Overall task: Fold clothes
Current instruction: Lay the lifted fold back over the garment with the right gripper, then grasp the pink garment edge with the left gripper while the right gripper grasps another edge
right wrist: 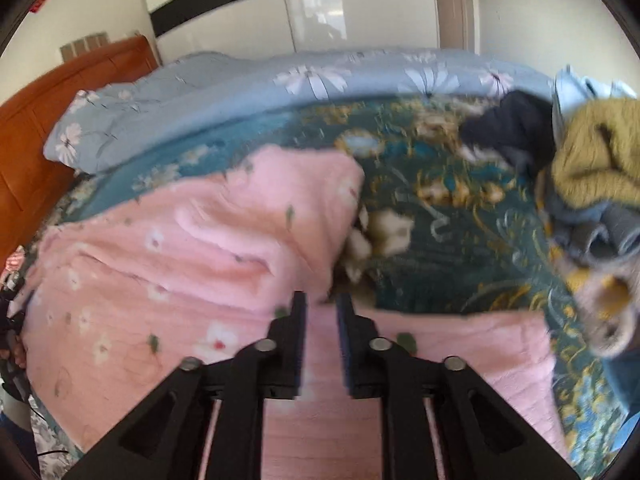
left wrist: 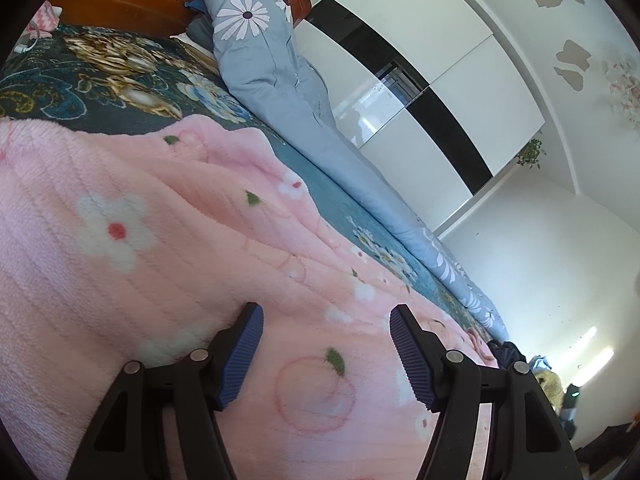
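On the bed (right wrist: 440, 216), pink fleece garment (right wrist: 200, 240) lies partly folded; clothes pile (right wrist: 592, 168) awaits. Left tongs (left wrist: 326, 356) gape empty; right tongs (right wrist: 321, 344) narrowly parted, gripping nothing.

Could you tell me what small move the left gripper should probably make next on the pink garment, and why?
Probably lower the left gripper and close on the pink fleece garment: its fingers stand open above the cloth with nothing between them, and the garment still lies partly spread on the bed.
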Demonstrator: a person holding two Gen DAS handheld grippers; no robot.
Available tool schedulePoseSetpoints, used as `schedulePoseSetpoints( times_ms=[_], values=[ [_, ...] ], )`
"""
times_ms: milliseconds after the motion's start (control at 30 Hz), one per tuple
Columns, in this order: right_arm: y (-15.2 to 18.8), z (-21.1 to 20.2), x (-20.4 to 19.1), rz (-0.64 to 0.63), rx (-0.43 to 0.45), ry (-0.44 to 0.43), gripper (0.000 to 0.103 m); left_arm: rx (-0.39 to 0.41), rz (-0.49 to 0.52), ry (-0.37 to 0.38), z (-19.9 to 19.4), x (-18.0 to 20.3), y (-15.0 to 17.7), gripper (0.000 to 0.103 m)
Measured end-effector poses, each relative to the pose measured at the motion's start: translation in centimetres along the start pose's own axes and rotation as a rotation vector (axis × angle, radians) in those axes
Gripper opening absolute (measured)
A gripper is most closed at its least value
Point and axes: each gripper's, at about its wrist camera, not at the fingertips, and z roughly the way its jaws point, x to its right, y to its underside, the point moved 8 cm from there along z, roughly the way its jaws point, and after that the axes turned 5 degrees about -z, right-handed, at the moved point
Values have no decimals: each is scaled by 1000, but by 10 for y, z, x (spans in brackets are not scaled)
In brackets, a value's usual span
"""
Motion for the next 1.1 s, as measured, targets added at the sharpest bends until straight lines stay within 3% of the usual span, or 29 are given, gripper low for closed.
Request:
schedulePoseSetpoints(
  times_ms=[33,67,133,267,400,467,567,667,800,867,967,1100],
  values=[
    [-9,-4,-7,-16,22,-11,44,-1,2,-5,0,0,0,70],
    [-20,0,-18,-47,31,-28,47,-2,4,-9,1,0,0,70],
    [-41,10,-42,-116,39,-55,47,-3,6,-16,2,0,1,70],
    [-48,60,-92,-310,-57,-28,47,-4,6,-17,2,0,1,70],
    [-45,85,-101,-371,-103,39,44,-3,5,-15,1,0,1,70],
    [-51,85,-92,-343,-105,65,8,-3,5,-15,1,0,1,70],
    [-76,71,-61,-264,-67,110,8,-14,-2,-24,1,1,-1,70],
    [-109,48,-19,-187,-7,176,8,-86,37,-40,3,15,-8,74],
    [-139,16,47,-62,77,289,8,-61,122,-91,1,31,-57,78],
    [-149,2,80,6,111,344,8,-33,156,-160,6,30,-93,87],
    [-137,5,115,99,75,369,8,-26,193,-364,34,8,-142,88],
    [-119,21,125,117,24,366,8,-166,181,-596,93,-47,-165,88]
  ],
)
